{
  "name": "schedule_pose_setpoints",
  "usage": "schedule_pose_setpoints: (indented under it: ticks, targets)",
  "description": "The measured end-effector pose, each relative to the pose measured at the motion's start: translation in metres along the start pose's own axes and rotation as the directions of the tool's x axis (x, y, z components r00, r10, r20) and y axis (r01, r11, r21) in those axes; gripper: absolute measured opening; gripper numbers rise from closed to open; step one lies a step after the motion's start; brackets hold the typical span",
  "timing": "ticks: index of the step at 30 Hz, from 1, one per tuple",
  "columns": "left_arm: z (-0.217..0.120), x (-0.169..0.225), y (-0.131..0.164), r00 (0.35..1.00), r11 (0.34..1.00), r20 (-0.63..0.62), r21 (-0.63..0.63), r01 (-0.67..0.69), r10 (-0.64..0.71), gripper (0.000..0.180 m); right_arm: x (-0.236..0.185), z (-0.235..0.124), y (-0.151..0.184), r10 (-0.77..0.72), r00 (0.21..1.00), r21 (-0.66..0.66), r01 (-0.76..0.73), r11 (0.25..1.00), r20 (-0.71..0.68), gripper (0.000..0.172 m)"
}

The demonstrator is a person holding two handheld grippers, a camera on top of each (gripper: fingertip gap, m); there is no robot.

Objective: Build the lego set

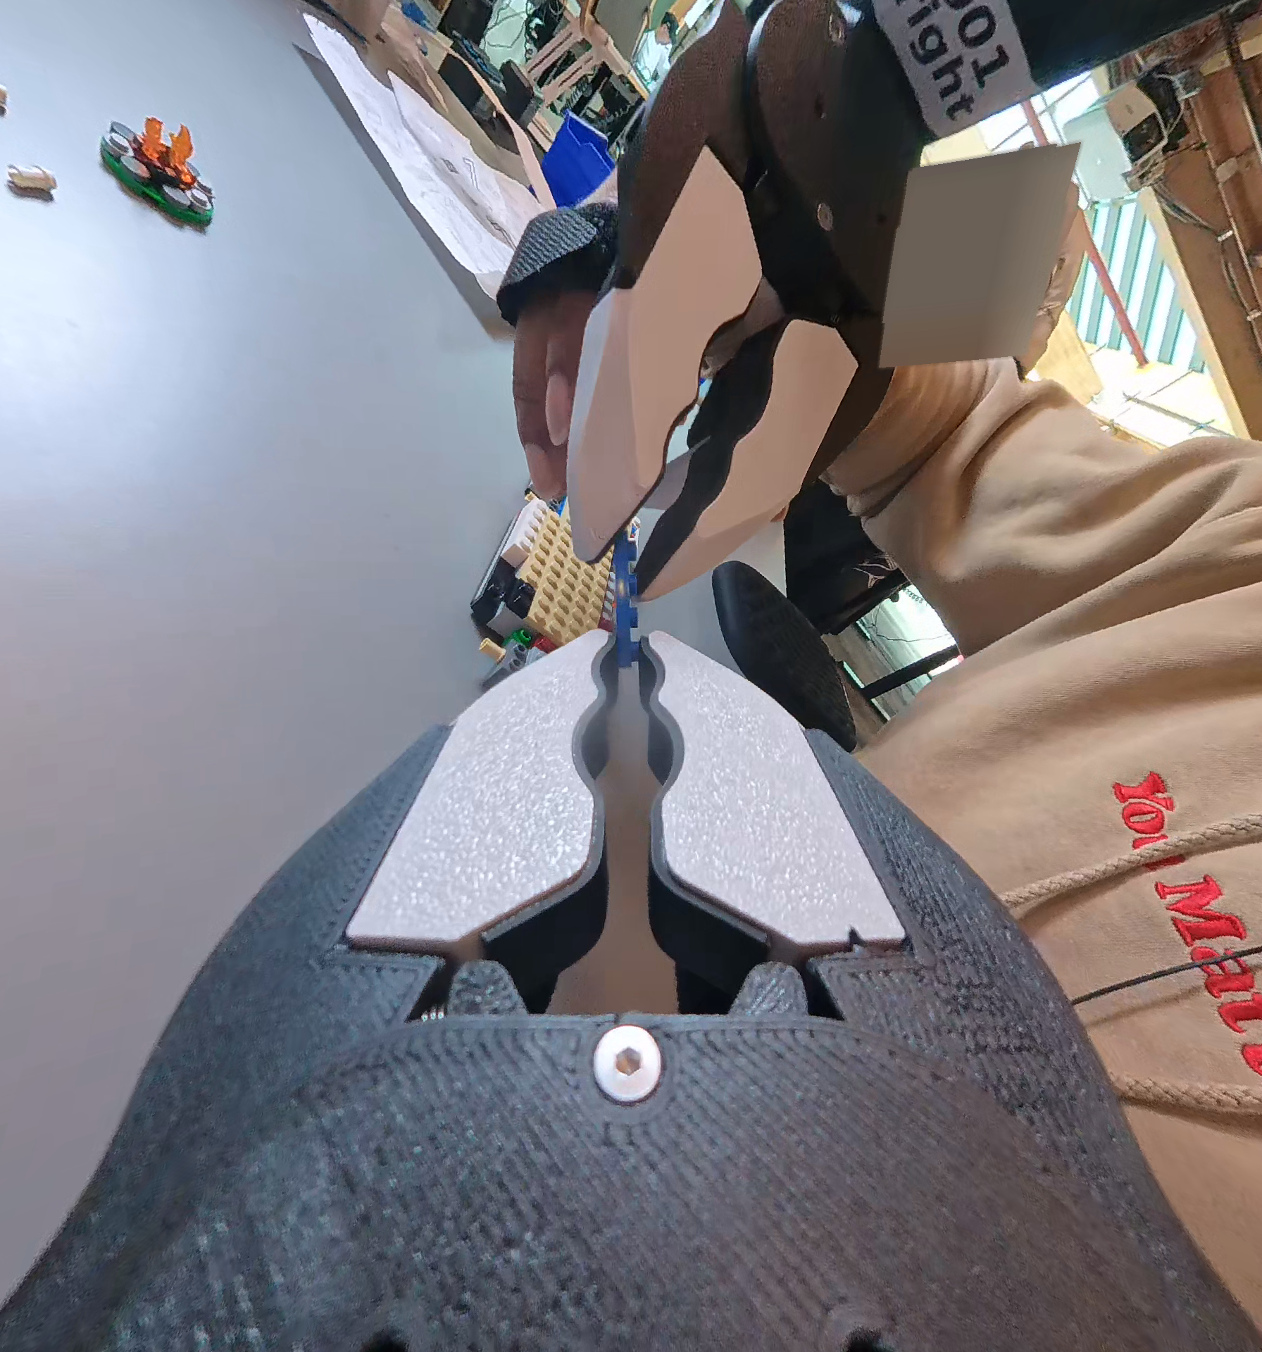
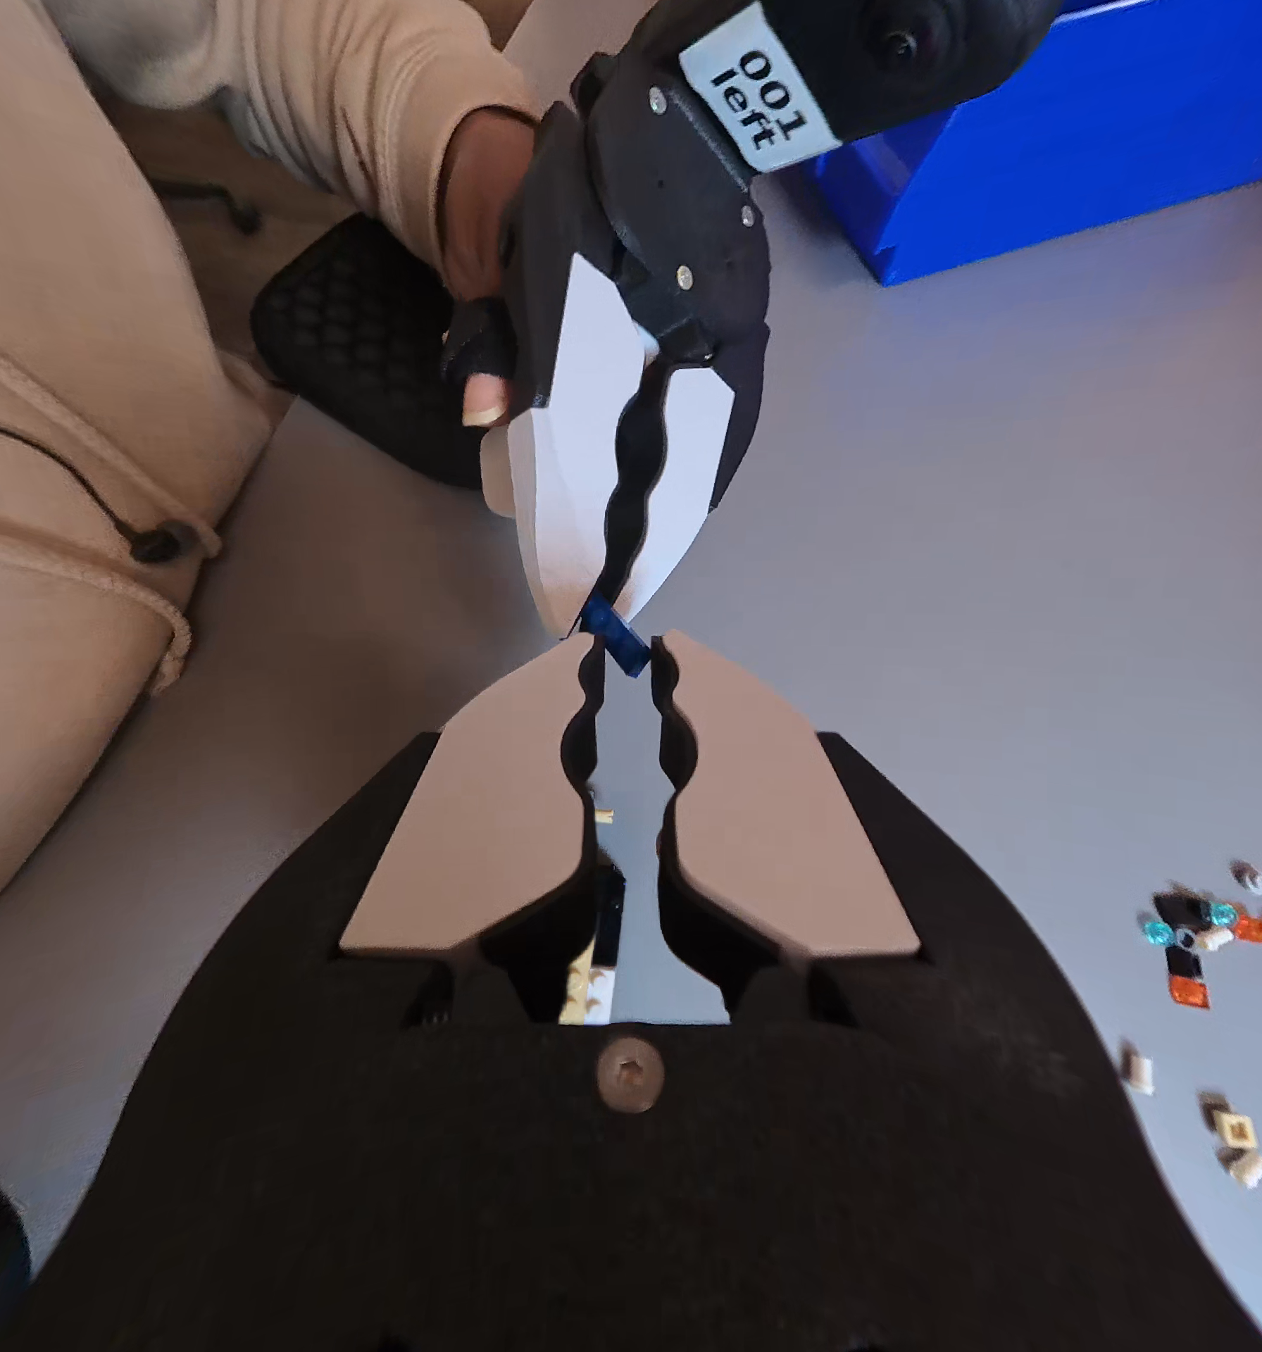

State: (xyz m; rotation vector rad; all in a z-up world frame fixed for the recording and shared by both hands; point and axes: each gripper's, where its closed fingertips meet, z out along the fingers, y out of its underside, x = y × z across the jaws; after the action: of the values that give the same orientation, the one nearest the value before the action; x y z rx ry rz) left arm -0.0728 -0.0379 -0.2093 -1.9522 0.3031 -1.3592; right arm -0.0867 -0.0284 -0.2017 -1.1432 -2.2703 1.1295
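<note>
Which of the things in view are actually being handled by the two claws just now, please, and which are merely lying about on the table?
In hand:
- blue plate, gripped by the left claw
- right claw, its tips at the plate's other end

Lying about:
- tan studded plate
- campfire piece
- loose small bricks
- blue bin

- Left gripper (image 1: 624, 644): matt black plastic body, ribbed with print lines; pale, grainy finger (image 1: 496, 797) plates; a shiny metal screw (image 1: 628, 1062).
- Blue plate (image 1: 626, 592): glossy plastic, studded.
- Surface (image 1: 174, 512): smooth, matt grey.
- Sleeve (image 1: 1052, 585): soft beige cloth.
- Blue bin (image 2: 1096, 132): smooth plastic.
- Tan plate (image 1: 566, 578): studded plastic.
</note>
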Motion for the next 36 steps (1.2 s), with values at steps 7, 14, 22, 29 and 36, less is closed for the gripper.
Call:
schedule_pose_setpoints:
  ticks: [7, 14, 22, 29, 36]
  targets:
    - [-0.014, -0.018, -0.010, 0.965, 0.977, 0.157, -0.007, -0.211, 0.210, 0.020, -0.003, 0.009, 0.027, 0.131, 0.950, -0.215, -0.070, 0.974, 0.282, 0.007]
    - [-0.030, -0.028, -0.017, 0.920, 0.951, 0.255, 0.000, -0.308, 0.298, 0.020, -0.002, 0.048, 0.056, 0.169, 0.899, -0.430, 0.024, 0.903, 0.404, 0.008]
    - [-0.030, -0.034, -0.012, 0.903, 0.942, 0.275, -0.033, -0.335, 0.331, 0.019, 0.015, 0.048, 0.050, 0.099, 0.944, -0.405, 0.040, 0.914, 0.315, 0.022]
    - [-0.030, -0.046, 0.002, 0.804, 0.862, 0.312, -0.217, -0.459, 0.507, 0.028, 0.004, -0.008, 0.052, 0.019, 0.999, -0.308, -0.007, 0.951, 0.037, 0.056]
    - [-0.017, -0.052, 0.041, 0.704, 0.644, 0.086, -0.493, -0.585, 0.705, 0.044, -0.035, -0.034, 0.108, 0.021, 0.988, -0.349, -0.074, 0.934, -0.154, 0.071]
